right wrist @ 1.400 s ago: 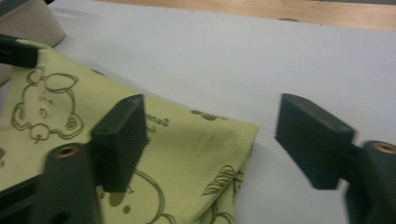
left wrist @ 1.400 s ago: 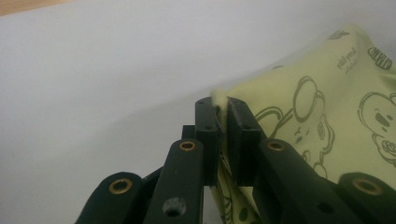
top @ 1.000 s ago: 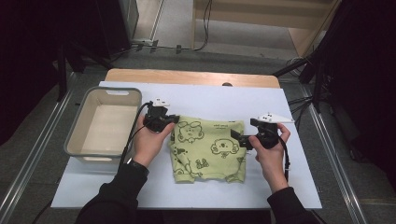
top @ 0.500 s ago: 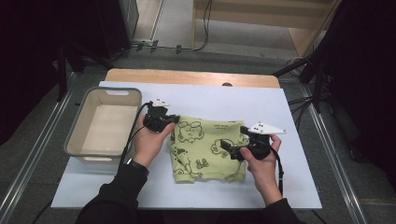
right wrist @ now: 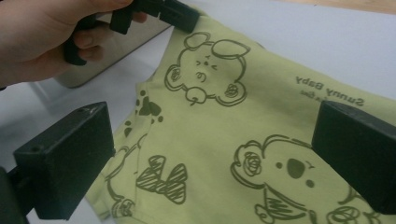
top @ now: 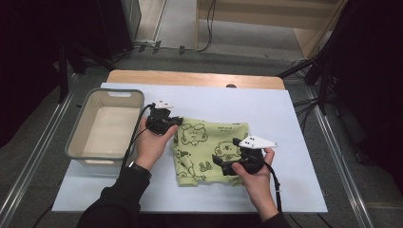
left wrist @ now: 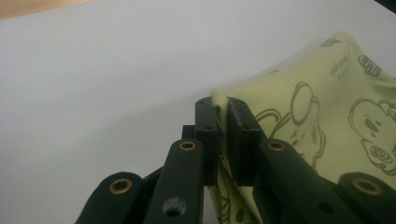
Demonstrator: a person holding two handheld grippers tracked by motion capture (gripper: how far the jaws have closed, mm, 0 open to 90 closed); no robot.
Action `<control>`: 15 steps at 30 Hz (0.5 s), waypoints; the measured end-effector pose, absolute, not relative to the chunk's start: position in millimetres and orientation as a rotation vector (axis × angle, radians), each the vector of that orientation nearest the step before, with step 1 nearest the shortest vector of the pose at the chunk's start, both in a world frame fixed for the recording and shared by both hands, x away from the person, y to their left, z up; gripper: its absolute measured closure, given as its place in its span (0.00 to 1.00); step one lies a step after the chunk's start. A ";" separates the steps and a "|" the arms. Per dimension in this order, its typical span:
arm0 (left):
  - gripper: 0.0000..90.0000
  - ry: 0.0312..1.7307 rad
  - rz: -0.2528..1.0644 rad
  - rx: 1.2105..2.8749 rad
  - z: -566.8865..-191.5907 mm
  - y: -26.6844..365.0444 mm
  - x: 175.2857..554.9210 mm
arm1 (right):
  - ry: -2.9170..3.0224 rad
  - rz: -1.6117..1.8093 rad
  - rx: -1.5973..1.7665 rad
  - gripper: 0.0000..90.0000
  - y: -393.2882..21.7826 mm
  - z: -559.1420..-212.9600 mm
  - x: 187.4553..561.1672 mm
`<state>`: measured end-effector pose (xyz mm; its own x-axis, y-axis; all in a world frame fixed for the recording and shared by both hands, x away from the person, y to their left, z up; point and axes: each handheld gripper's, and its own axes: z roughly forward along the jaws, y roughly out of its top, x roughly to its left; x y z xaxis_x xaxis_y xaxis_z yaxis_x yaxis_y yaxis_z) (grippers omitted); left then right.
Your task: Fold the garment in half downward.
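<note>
A light green cloth [top: 209, 149] printed with cartoon bears lies folded on the white table top. My left gripper [top: 176, 122] is at the cloth's far left corner. In the left gripper view its jaws are shut on the raised cloth edge [left wrist: 222, 100], and the cloth [left wrist: 327, 107] stretches off to the right. My right gripper [top: 222, 164] hovers over the near right part of the cloth. Its jaws stand wide open [right wrist: 212, 156], with the printed cloth [right wrist: 261, 116] lying flat under them and touching neither pad. The left hand with its gripper [right wrist: 159, 9] is at the top left of the right gripper view.
An empty grey plastic basket [top: 78, 137] stands on the table left of the cloth, close to the left hand; its wall [right wrist: 116, 51] lies behind that hand. A wooden strip [top: 195, 78] runs along the table's far edge. White table surface [top: 285, 118] lies to the right of the cloth.
My right gripper has moved left from the cloth's right edge to above its near right part. The left gripper has kept still on the corner.
</note>
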<state>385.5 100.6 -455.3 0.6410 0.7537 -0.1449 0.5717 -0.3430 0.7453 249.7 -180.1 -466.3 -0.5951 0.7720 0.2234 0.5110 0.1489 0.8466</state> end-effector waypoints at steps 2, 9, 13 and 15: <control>0.93 1.031 0.286 2.052 -455.3 100.5 385.5 | 2.170 1.429 1.241 0.00 -176.5 -467.3 247.7; 0.93 1.029 0.282 2.052 -455.1 100.8 385.6 | 2.202 1.440 1.225 0.00 -164.7 -476.3 238.6; 0.93 1.030 0.283 2.050 -454.9 100.2 385.4 | 2.224 1.440 1.208 0.00 -156.9 -479.3 233.1; 0.93 1.030 0.283 2.052 -454.9 100.2 385.4 | 2.234 1.440 1.196 0.00 -154.1 -479.9 231.4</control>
